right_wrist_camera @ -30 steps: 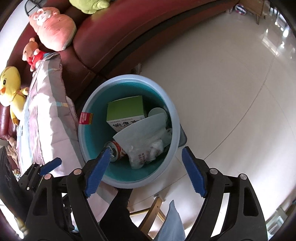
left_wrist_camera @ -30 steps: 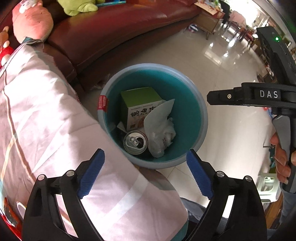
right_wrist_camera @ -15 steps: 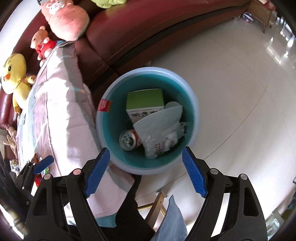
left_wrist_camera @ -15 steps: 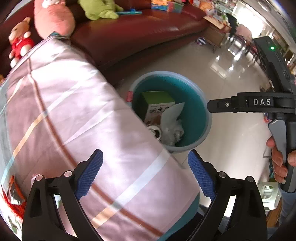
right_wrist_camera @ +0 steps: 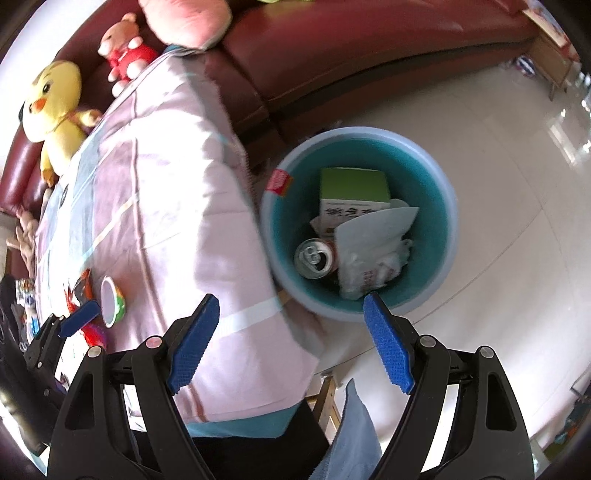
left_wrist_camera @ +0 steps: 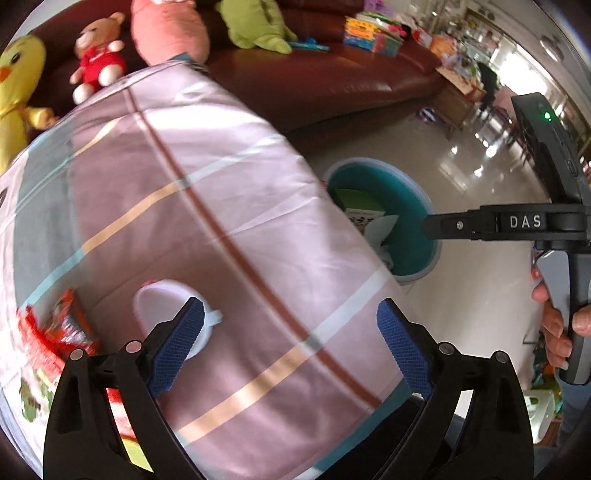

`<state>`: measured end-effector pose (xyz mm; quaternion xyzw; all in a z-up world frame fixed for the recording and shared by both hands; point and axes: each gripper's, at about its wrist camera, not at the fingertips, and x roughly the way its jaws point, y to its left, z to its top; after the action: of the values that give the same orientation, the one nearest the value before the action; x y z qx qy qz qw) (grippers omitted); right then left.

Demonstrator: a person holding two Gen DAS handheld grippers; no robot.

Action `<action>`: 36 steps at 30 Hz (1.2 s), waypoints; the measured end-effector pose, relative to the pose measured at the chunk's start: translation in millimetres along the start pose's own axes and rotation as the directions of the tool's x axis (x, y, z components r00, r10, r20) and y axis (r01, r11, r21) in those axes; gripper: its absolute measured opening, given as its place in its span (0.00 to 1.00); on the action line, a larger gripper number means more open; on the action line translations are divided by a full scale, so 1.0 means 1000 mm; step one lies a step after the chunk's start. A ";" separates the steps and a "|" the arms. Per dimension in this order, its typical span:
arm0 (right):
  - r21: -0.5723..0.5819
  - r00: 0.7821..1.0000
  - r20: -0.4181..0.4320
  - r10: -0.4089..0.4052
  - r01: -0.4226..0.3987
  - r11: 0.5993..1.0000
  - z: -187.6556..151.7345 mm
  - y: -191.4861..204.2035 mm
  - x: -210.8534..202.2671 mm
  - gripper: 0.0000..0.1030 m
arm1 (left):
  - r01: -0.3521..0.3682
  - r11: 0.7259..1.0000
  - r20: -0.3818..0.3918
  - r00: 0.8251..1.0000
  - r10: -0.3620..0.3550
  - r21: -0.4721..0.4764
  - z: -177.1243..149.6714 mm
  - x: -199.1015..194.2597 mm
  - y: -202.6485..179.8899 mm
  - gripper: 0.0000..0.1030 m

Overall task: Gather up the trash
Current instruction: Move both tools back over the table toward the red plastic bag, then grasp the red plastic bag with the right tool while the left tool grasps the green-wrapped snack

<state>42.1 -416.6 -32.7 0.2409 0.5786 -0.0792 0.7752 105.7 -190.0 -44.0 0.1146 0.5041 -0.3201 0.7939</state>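
A teal bin (right_wrist_camera: 439,206) (left_wrist_camera: 413,195) stands on the floor beside a table covered in a pink striped cloth (left_wrist_camera: 207,206) (right_wrist_camera: 166,206). In it lie a green carton (right_wrist_camera: 352,186), a drink can (right_wrist_camera: 314,256) and crumpled white paper (right_wrist_camera: 373,251). On the cloth a small white cup (left_wrist_camera: 162,306) (right_wrist_camera: 110,299) lies next to red wrappers (left_wrist_camera: 55,339) (right_wrist_camera: 83,290). My left gripper (left_wrist_camera: 291,347) is open and empty over the cloth, its left finger by the cup. My right gripper (right_wrist_camera: 291,339) is open and empty above the table edge and bin.
A dark red sofa (left_wrist_camera: 332,74) (right_wrist_camera: 369,48) behind the table holds plush toys: a yellow duck (right_wrist_camera: 55,99), a red bear (left_wrist_camera: 96,66) and a pink one (left_wrist_camera: 170,29). Glossy tile floor (right_wrist_camera: 517,184) lies to the right of the bin.
My left gripper has swung left, from over the bin to over the cloth, bringing the cup and wrappers into view. My right gripper has drifted left, so the bin sits further right.
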 end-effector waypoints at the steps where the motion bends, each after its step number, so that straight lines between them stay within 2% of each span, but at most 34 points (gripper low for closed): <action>1: -0.010 1.000 -0.002 0.001 -0.001 1.000 -0.001 0.006 0.000 0.74 | -0.003 1.000 0.007 1.000 0.003 -0.014 -0.003 -0.006 0.008 0.93; 13: -0.160 1.000 -0.031 0.004 -0.008 0.987 -0.011 0.094 0.006 0.74 | -0.032 0.986 0.073 0.996 0.045 -0.164 -0.035 -0.050 0.081 0.95; 16: -0.192 0.999 -0.038 -0.002 -0.005 0.981 -0.015 0.114 0.009 0.79 | -0.034 0.979 0.081 0.995 0.051 -0.200 -0.044 -0.057 0.099 0.95; 20: -0.238 0.999 -0.048 -0.006 -0.006 0.971 -0.020 0.139 0.013 0.79 | -0.039 0.971 0.088 0.994 0.061 -0.235 -0.055 -0.066 0.121 0.95; 24: -0.283 0.998 -0.066 -0.011 -0.008 0.959 -0.028 0.167 0.020 0.79 | -0.075 0.964 0.096 0.990 0.102 -0.255 -0.071 -0.081 0.146 0.95; 29: -0.391 0.996 -0.082 -0.019 -0.015 0.920 -0.043 0.212 0.027 0.79 | -0.131 0.937 0.087 0.982 0.167 -0.323 -0.102 -0.101 0.192 0.95; 36: -0.580 0.995 -0.093 -0.039 -0.023 0.814 -0.072 0.287 0.042 0.79 | -0.167 0.889 0.050 0.977 0.207 -0.426 -0.145 -0.115 0.241 0.95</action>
<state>108.9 -126.6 -7.1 -0.0054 0.6144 0.1098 0.7813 118.2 113.2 -45.2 -0.0260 0.5095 -0.1312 0.8500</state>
